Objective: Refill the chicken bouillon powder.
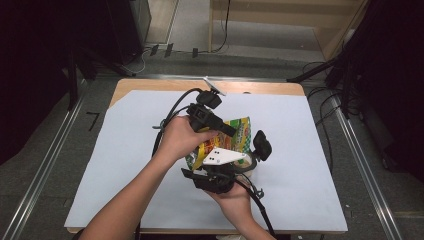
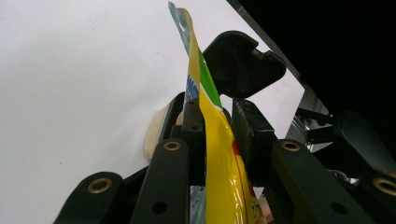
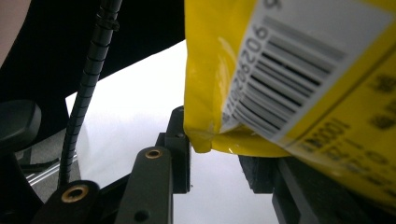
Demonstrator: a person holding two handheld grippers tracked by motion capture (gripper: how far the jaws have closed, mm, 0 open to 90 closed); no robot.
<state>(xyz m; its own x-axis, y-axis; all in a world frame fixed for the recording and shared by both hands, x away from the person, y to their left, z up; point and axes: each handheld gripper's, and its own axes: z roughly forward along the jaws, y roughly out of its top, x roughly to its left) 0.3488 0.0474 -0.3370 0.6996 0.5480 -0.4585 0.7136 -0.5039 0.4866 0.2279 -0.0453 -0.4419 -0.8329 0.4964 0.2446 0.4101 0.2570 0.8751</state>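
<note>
A: Left gripper (image 2: 215, 135)?
B: Pinching glossy yellow plastic snack bag (image 2: 219, 158) edge-on, long axis toward 12 o'clock, above white table sheet (image 1: 125, 150).
A: Right gripper (image 3: 215, 161)?
B: Spread; bag corner between pads, 12 o'clock, nearer.

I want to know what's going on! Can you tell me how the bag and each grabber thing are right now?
yellow snack bag: held up off the white table cover, between both grippers.
left gripper: shut on the bag's thin edge.
right gripper: bag's bottom corner sits between its jaws; the grip itself is not visible.
</note>
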